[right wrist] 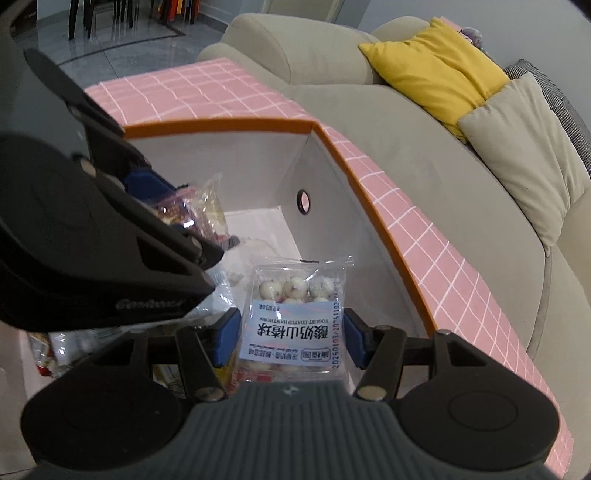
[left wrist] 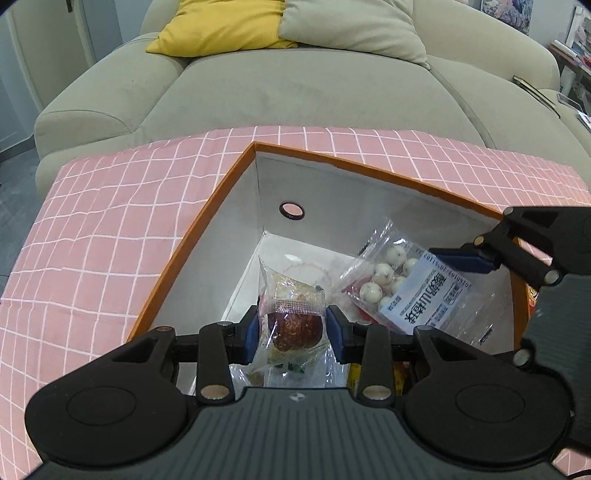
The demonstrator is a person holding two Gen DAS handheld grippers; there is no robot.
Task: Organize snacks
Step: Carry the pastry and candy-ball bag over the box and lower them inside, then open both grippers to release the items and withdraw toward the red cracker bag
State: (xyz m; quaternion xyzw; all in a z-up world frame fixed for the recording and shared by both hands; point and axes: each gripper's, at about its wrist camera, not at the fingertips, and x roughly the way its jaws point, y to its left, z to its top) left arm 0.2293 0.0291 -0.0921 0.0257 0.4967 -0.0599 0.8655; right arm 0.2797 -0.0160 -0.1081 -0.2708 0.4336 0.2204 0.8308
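An orange-rimmed box (left wrist: 229, 184) with white inner walls stands on a pink checked cloth; it also shows in the right wrist view (right wrist: 362, 177). My left gripper (left wrist: 291, 328) is shut on a clear-wrapped brown pastry (left wrist: 295, 325), held over the box's inside. My right gripper (right wrist: 291, 336) is shut on a clear bag of white yogurt-coated hawthorn balls (right wrist: 295, 314), also above the box; the bag shows in the left wrist view (left wrist: 406, 280). The left gripper's body (right wrist: 92, 251) fills the left of the right wrist view.
The pink cloth (left wrist: 110, 240) covers the table around the box. A beige sofa (left wrist: 295, 85) with a yellow cushion (left wrist: 221, 26) and a beige cushion (left wrist: 351, 26) stands just behind. More wrapped snacks (right wrist: 48, 354) lie low in the box.
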